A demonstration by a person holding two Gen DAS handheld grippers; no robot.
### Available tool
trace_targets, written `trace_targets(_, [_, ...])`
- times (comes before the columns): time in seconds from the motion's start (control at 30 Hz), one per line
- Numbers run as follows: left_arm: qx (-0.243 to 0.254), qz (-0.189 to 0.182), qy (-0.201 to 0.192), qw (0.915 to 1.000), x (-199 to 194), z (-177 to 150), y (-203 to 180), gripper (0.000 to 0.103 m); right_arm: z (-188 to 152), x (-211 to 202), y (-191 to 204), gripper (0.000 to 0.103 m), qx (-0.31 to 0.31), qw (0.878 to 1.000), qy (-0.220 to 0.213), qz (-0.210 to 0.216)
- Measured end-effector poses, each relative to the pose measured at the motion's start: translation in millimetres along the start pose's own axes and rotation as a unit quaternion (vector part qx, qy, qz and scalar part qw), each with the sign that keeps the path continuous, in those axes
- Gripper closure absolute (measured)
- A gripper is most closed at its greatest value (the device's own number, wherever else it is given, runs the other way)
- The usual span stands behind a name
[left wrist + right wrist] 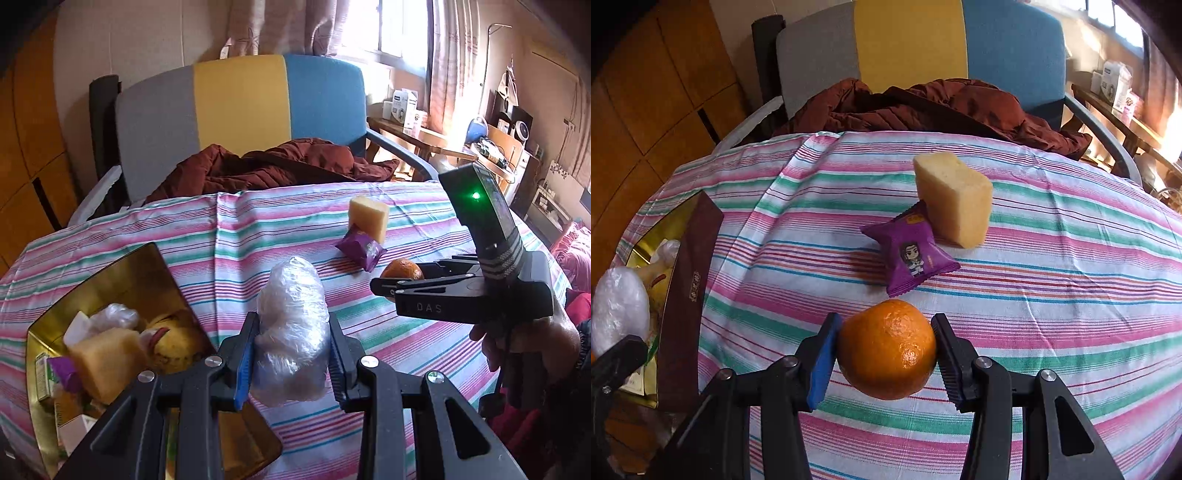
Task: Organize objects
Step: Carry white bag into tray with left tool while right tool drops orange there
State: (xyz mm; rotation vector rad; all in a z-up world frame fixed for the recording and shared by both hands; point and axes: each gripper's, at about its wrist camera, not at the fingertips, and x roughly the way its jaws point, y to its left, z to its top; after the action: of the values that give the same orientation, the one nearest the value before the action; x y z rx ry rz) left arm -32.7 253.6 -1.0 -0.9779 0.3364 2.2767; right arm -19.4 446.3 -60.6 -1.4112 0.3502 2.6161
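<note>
Through the left wrist, our left tool [291, 354] clamps a plastic-wrapped bundle [291, 328], long axis upright, beside the gold tin [48, 325] at the table's left edge. Through the right wrist, our right tool [886, 354] grips the orange [886, 349], farther from the tin.

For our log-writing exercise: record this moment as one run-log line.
left gripper: shut on plastic-wrapped bundle | right gripper: shut on orange | on cloth: purple packet, yellow block | gold tin: partly filled
</note>
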Motion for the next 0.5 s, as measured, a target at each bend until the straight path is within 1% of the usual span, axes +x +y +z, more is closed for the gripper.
trace_targets(0.2, [-0.011, 0.009, -0.005, 0.9999, -15.0, -10.9, 16.3, 0.069, -7.8, -3.3, 15.2, 0.053, -0.019, 1.000, 0.002, 0.010])
trace_targets(0.5, [-0.026, 0.010, -0.004, 0.9996, -26.6, -23.3, 33.9, 0.069, -14.7, -13.2, 34.9, 0.053, -0.020, 1.000, 0.000, 0.019])
